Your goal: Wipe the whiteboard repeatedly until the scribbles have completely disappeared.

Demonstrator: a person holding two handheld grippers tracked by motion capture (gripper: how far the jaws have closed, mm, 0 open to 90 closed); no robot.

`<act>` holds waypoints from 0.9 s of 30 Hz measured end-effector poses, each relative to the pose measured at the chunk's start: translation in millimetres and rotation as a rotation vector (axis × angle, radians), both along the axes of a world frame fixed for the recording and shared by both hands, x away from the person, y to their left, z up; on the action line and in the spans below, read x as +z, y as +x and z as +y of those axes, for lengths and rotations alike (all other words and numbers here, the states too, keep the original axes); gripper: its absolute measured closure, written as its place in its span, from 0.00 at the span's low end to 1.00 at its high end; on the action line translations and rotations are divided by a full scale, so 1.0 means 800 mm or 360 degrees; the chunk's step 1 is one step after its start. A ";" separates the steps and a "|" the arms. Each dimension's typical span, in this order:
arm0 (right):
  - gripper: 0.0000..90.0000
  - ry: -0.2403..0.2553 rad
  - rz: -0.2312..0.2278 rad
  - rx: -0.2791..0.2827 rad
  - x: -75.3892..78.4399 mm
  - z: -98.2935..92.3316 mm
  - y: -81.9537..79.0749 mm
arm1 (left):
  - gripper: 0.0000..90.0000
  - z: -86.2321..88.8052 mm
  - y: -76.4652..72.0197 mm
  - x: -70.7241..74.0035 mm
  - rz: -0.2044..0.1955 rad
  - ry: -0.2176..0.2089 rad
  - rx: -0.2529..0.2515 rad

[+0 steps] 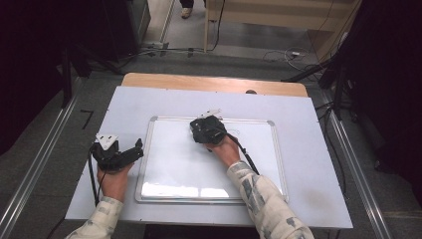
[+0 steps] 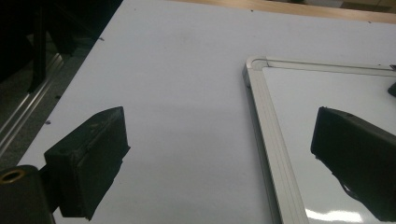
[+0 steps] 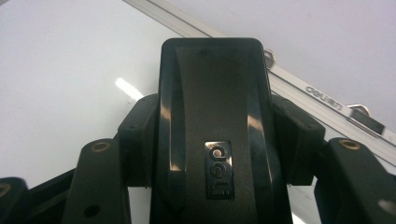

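The eraser (image 3: 212, 121) is being clamped by the right gripper (image 1: 209, 130) over the upper middle of the whiteboard (image 1: 164, 174), near its top rail. It is best being kept flat and pressed evenly while wiped. The left gripper (image 1: 130, 152) is being held released, over the board's left edge, forearm low.

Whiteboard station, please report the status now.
Right gripper shut on black plastic eraser, over white metal-framed whiteboard. Left gripper open, jaws straddling the board's left frame. Nothing obstructs.
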State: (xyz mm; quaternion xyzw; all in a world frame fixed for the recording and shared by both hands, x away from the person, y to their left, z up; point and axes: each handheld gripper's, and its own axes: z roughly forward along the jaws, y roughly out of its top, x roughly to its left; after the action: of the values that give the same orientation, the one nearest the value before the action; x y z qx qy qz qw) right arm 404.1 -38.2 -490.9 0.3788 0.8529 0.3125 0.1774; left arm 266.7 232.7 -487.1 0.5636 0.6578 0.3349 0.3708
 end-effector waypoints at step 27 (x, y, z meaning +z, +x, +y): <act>0.43 0.0001 0.0004 0.0013 0.000 0.004 0.004 | 0.05 0.003 -0.002 0.000 -0.0001 -0.0017 0.0017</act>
State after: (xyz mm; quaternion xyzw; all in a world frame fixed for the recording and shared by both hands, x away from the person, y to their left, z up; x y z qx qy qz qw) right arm 407.3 -34.8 -491.0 0.3756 0.8546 0.3131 0.1750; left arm 265.0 235.5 -487.0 0.5581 0.6624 0.3334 0.3722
